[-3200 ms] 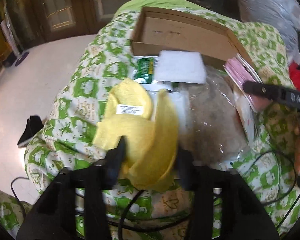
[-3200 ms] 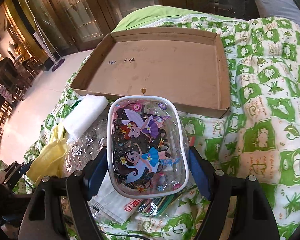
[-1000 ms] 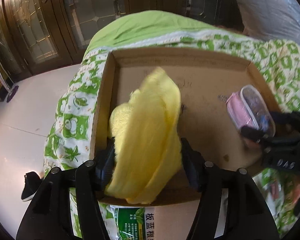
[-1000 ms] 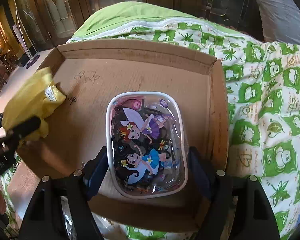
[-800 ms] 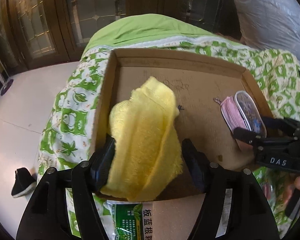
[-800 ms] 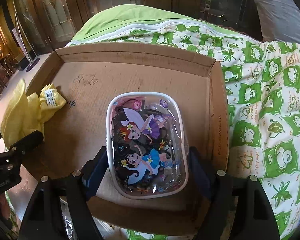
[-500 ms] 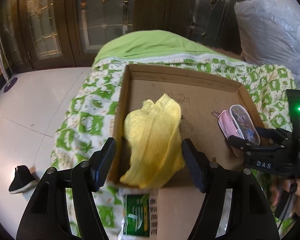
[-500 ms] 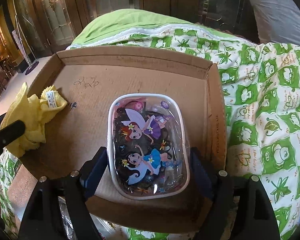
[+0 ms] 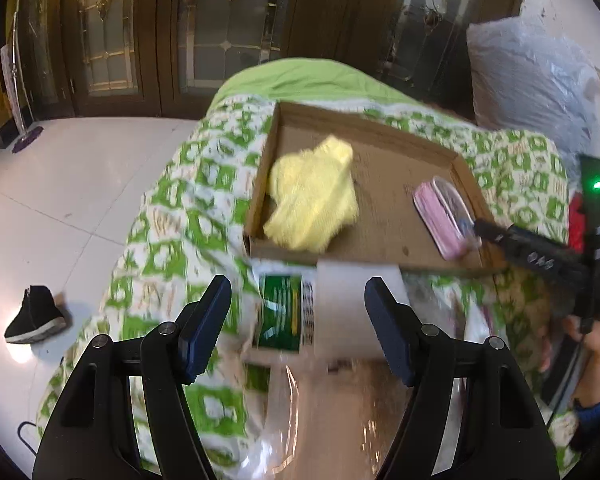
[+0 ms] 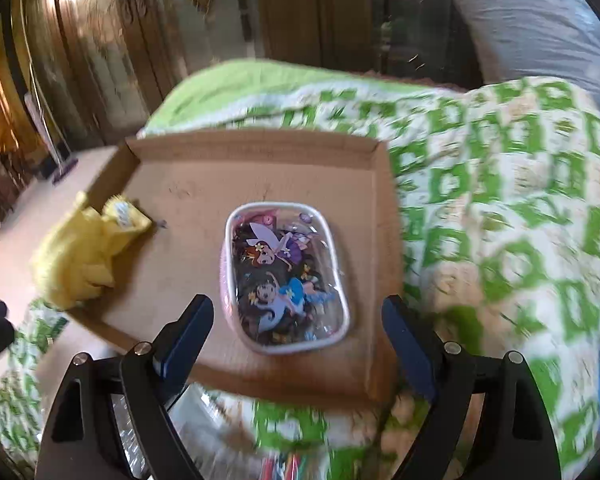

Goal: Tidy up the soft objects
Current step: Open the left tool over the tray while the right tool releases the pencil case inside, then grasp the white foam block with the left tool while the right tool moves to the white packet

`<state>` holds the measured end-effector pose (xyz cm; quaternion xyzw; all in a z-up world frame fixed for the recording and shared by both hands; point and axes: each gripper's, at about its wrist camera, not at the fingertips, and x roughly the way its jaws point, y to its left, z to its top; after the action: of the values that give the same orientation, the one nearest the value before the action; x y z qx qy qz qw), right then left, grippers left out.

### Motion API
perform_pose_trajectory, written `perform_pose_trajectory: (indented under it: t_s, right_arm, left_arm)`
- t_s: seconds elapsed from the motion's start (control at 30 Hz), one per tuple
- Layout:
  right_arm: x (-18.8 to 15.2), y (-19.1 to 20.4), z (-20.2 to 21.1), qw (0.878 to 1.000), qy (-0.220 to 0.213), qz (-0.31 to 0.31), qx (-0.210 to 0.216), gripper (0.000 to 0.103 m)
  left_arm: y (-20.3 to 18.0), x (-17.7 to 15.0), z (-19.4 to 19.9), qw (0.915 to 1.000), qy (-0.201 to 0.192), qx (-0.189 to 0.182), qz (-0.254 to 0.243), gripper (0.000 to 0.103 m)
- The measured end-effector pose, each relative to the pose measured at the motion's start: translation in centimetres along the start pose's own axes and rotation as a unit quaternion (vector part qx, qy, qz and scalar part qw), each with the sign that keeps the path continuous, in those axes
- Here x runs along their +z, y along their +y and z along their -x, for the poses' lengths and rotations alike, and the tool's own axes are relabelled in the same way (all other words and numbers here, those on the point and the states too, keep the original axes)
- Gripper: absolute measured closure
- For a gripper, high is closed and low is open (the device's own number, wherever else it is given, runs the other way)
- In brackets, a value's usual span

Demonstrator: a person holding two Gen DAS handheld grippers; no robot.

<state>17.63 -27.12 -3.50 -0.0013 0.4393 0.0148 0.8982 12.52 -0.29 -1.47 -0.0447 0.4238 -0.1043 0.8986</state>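
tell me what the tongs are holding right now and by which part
Nothing. Both tongs, left and right, are open; the yellow cloth and fairy pouch lie released in the cardboard tray.

A shallow cardboard tray [image 9: 384, 216] rests on the quilt [image 9: 180, 216] that covers the bed; in the tray, the cloth [image 9: 312, 196] lies at the left side against the left wall, and the pouch [image 10: 286, 280] lies toward the right near corner, the two well apart; just before the tray's near wall lie a sachet [image 9: 280, 312] and, right of it, a flat pad [image 9: 352, 308], on crinkled plastic wrap [image 9: 340, 420]; a shoe [image 9: 34, 320] sits on the floor [image 9: 60, 184], left of the bed.
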Motion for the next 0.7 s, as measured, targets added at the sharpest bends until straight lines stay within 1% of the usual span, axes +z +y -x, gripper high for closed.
perform_pose_trajectory:
  t_s: [0.1, 0.27, 0.33, 0.43, 0.5, 0.6, 0.7]
  right_arm:
    - [-1.1, -0.3, 1.7, 1.0, -0.008, -0.006, -0.007, 0.016]
    - [-3.2, 0.4, 2.8, 1.0, 0.023, -0.009, -0.01, 0.016]
    - [-3.6, 1.0, 3.5, 1.0, 0.028, -0.009, -0.007, 0.016]
    - [-4.2, 1.6, 4.6, 0.999, 0.033, -0.01, -0.018, 0.016]
    - [-4.7, 2.0, 5.1, 0.999, 0.046, -0.009, -0.01, 0.017]
    - [-5.9, 2.4, 5.3, 0.997, 0.078, -0.021, 0.012, 0.017]
    - [-7.0, 3.0, 5.5, 0.992, 0.108, -0.037, 0.047, 0.017]
  left_arm:
    - [-0.1, -0.8, 0.5, 0.9999, 0.006, -0.011, 0.003, 0.033]
    - [-0.1, -1.3, 1.3, 0.9998, 0.003, -0.015, 0.009, 0.033]
    - [0.0, -1.7, 1.5, 0.9999, 0.003, -0.013, 0.011, 0.033]
    - [0.1, -1.9, 1.4, 0.9999, 0.005, -0.008, 0.013, 0.033]
    - [0.1, -2.1, 1.3, 0.9999, 0.006, 0.001, 0.009, 0.033]
    - [0.0, -2.3, 1.3, 0.9999, 0.005, 0.012, 0.0, 0.033]
    - [-0.4, -2.4, 1.5, 0.9998, 0.0, 0.015, -0.01, 0.033]
